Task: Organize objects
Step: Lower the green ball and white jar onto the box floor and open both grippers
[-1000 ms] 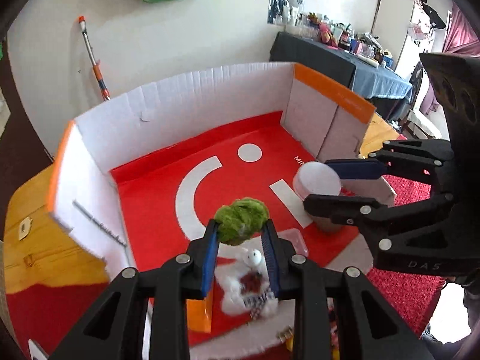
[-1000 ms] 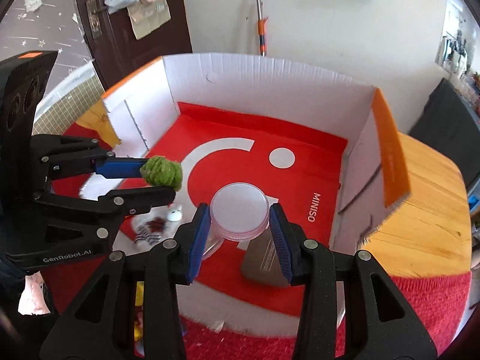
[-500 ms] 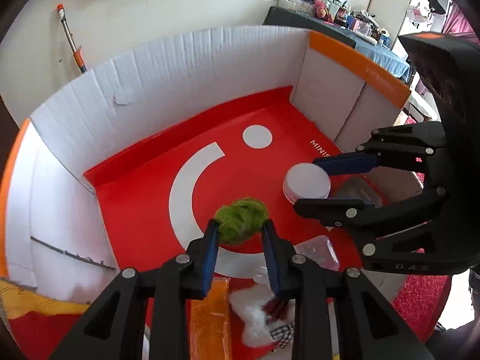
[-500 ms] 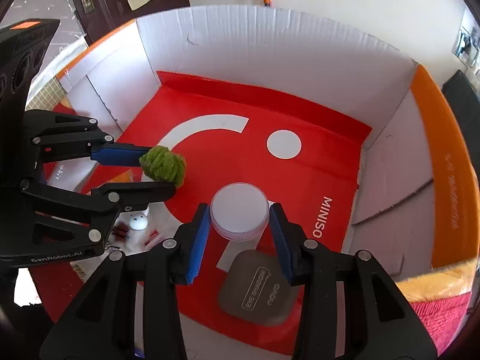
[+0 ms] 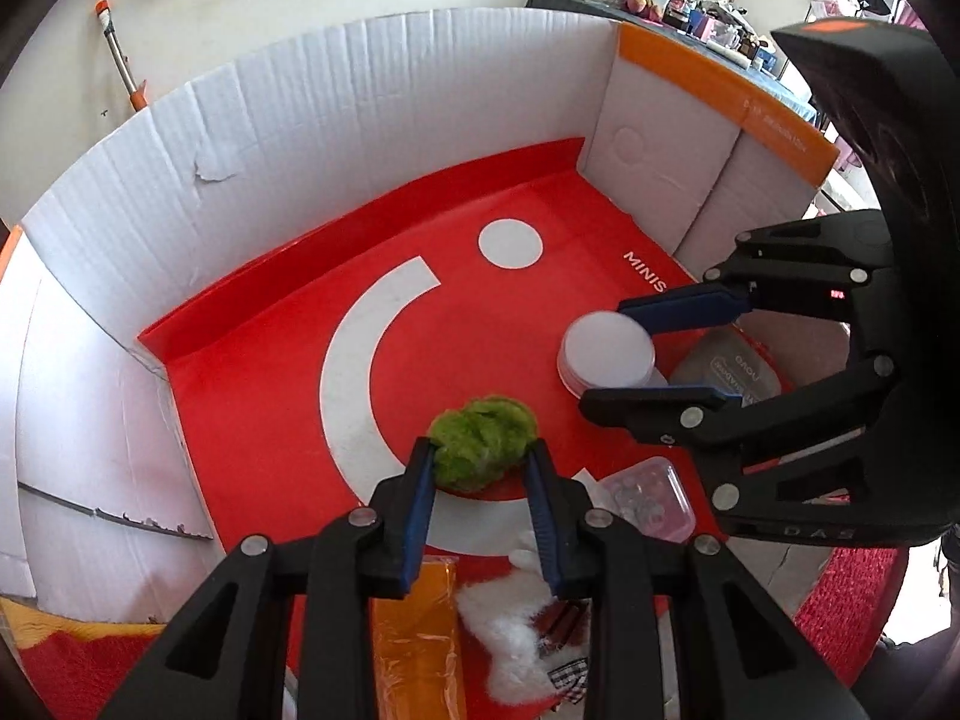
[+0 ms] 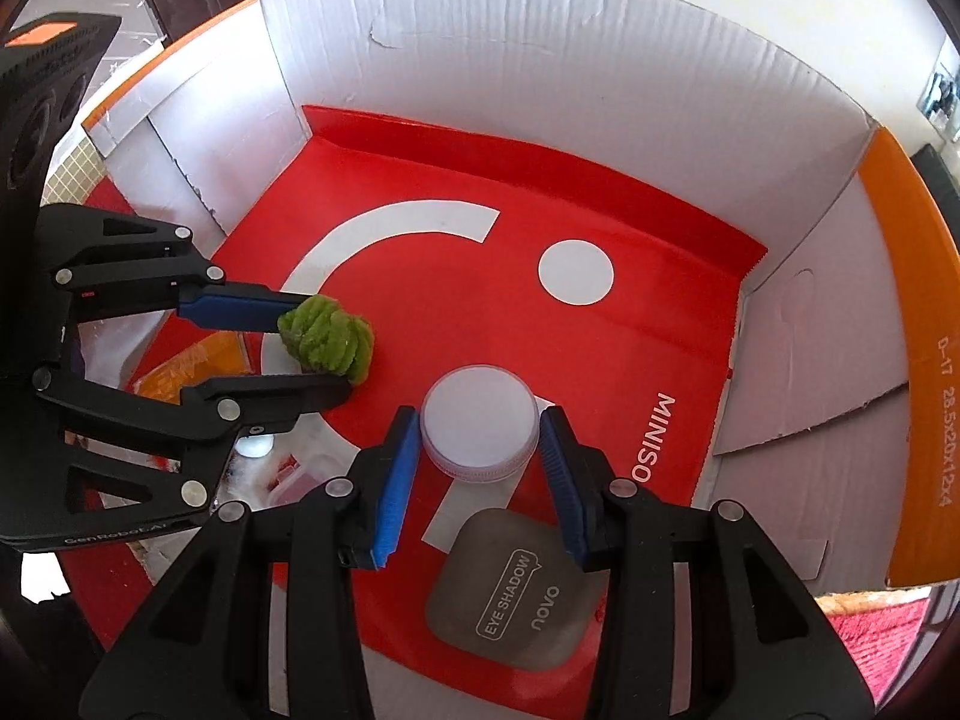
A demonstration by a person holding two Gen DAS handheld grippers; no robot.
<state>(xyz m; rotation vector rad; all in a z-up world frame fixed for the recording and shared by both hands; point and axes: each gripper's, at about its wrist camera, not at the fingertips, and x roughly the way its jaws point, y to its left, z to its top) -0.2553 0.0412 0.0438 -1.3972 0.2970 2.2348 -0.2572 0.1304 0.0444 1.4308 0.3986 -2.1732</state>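
White plaster walls and a cluttered dark side table (image 5: 690, 6) surround an open white cardboard box (image 5: 372, 96) with a red printed floor (image 6: 420, 312). At left, the left gripper (image 5: 480, 468) is clenched on a fuzzy green pom-pom ball (image 5: 483, 441), low over the floor. At right, the right gripper (image 6: 477, 459) grasps a round white-lidded plastic jar (image 6: 479, 420) above a grey eye-shadow case (image 6: 510, 600).

Left gripper (image 5: 480, 480) clamped on a fuzzy green ball (image 5: 483, 441), low over the red floor of the cardboard box (image 5: 360, 138). To its right, right gripper (image 5: 654, 354) grips a white round jar (image 5: 606, 357). Clear plastic case (image 5: 651, 495) lies just below.
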